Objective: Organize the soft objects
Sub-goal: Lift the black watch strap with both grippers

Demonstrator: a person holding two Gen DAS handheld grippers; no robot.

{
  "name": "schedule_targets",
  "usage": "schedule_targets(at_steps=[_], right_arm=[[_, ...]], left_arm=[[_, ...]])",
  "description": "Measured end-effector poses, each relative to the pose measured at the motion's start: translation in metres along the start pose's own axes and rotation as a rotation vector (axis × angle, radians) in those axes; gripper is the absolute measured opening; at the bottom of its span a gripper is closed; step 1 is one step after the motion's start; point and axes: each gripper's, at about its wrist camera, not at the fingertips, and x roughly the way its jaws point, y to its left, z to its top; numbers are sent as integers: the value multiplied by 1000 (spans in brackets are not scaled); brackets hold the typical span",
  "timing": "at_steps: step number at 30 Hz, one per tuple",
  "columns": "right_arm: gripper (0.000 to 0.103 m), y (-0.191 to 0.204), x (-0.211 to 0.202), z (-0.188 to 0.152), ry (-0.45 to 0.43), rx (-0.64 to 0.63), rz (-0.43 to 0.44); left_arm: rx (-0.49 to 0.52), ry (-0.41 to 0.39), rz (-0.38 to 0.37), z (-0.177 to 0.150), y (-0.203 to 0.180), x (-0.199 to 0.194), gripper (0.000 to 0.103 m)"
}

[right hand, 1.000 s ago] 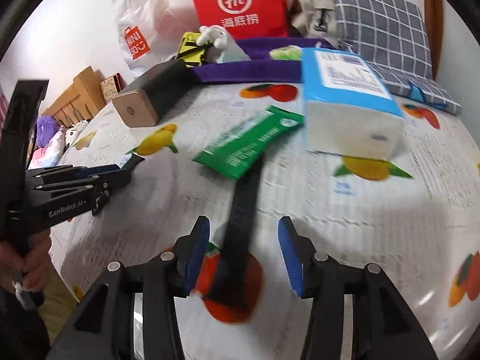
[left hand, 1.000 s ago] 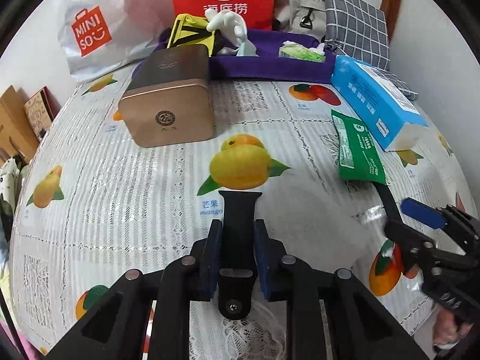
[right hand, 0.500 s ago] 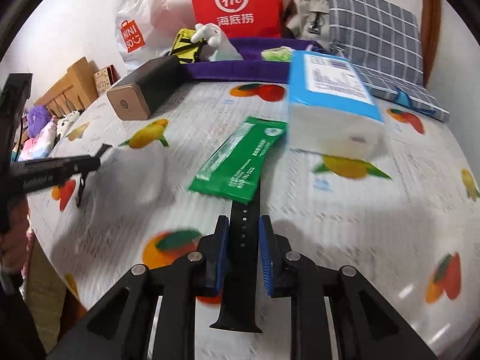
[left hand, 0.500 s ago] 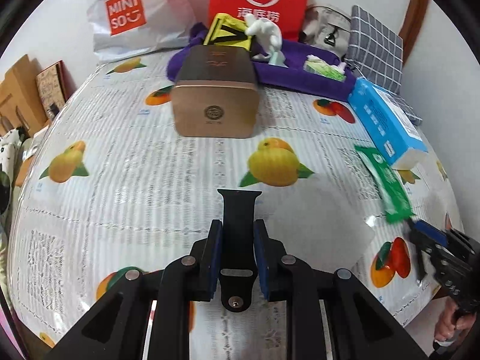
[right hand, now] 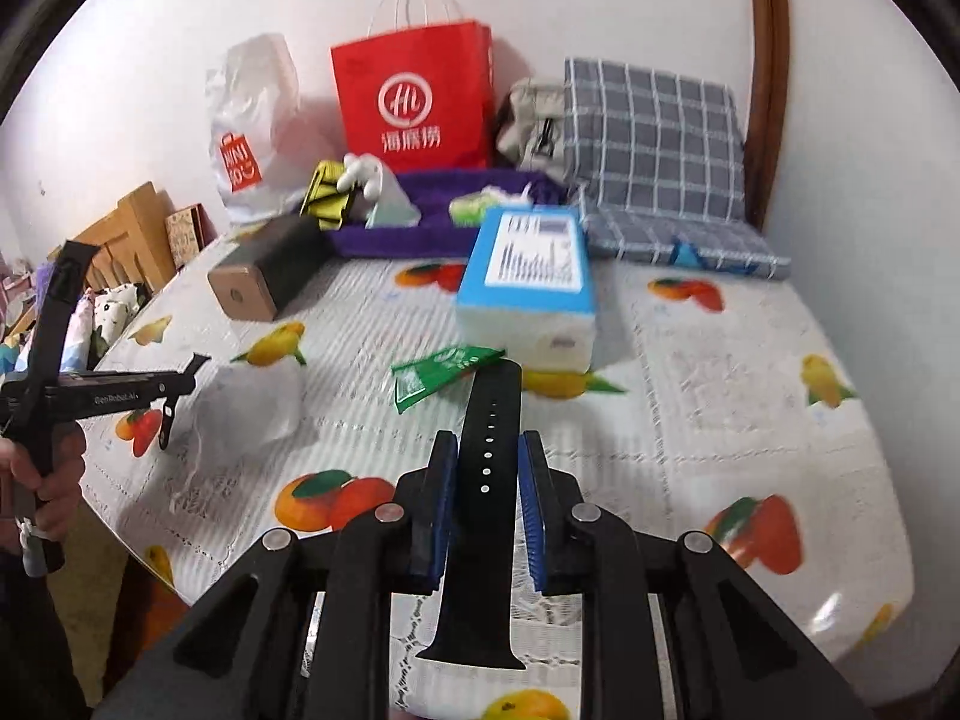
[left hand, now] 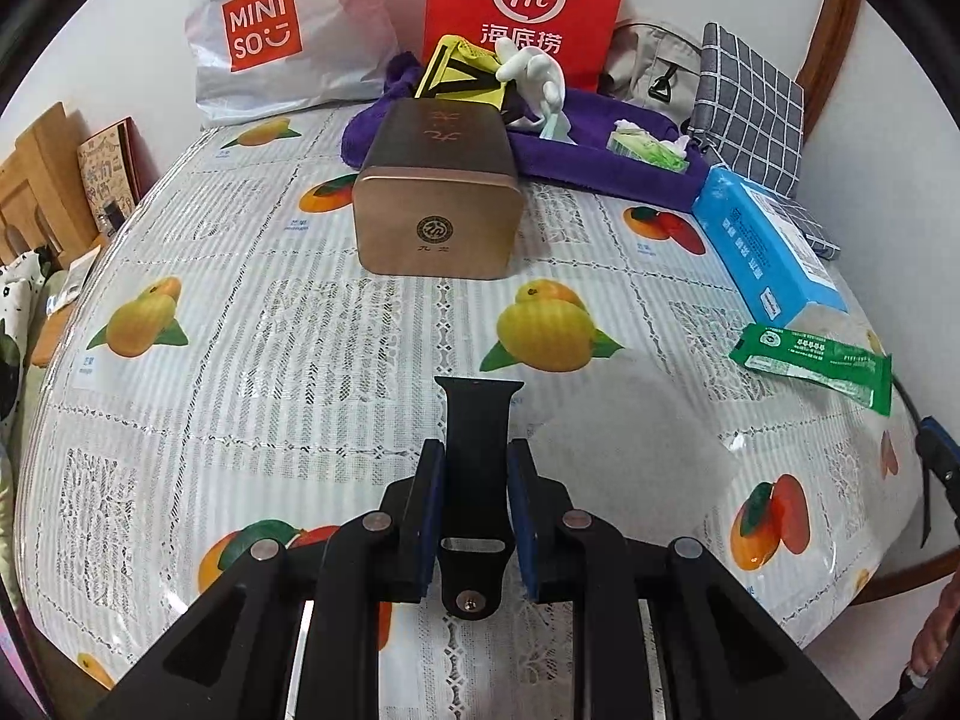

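My left gripper [left hand: 477, 459] is shut on a short black watch strap with a buckle [left hand: 478, 438], held above the fruit-print tablecloth. My right gripper [right hand: 487, 456] is shut on a long black watch strap with holes [right hand: 489, 450], lifted off the table. The left gripper also shows in the right wrist view [right hand: 180, 387], at the table's left edge. A purple towel [left hand: 600, 150] at the back holds a white plush toy [left hand: 537, 75], a yellow-black item [left hand: 462, 75] and a green tissue pack [left hand: 648, 147].
A bronze tin box [left hand: 438, 198] lies mid-table. A blue tissue pack [left hand: 768, 246] and a green wipes packet [left hand: 816, 366] lie at the right. Miniso bag [left hand: 270, 36], red paper bag [left hand: 525, 6] and checked cushion [left hand: 750, 102] stand behind. A clear plastic sheet [right hand: 246, 405] lies near the left edge.
My right gripper closed on the long strap and lifted it off the table, pulling back. My left gripper, still holding the short strap, shifted left and rose slightly.
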Motion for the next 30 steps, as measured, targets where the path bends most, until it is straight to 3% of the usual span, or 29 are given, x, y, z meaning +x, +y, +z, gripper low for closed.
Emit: schedule_targets(at_steps=[4, 14, 20, 25, 28, 29, 30], right_arm=[[20, -16, 4, -3, 11, 25, -32], [21, -39, 72, -32, 165, 76, -48], [27, -37, 69, -38, 175, 55, -64], [21, -38, 73, -37, 148, 51, -65], [20, -42, 74, -34, 154, 75, -47], [20, -42, 73, -33, 157, 79, -40], [20, -42, 71, -32, 157, 83, -33]], left_arm=[[-8, 6, -1, -1, 1, 2, 20], [-15, 47, 12, -4, 7, 17, 21], [-23, 40, -4, -2, 9, 19, 21], [-4, 26, 14, -2, 7, 19, 19], [-48, 35, -29, 0, 14, 15, 19], [-57, 34, -41, 1, 16, 14, 18], [-63, 34, -51, 1, 18, 12, 7]])
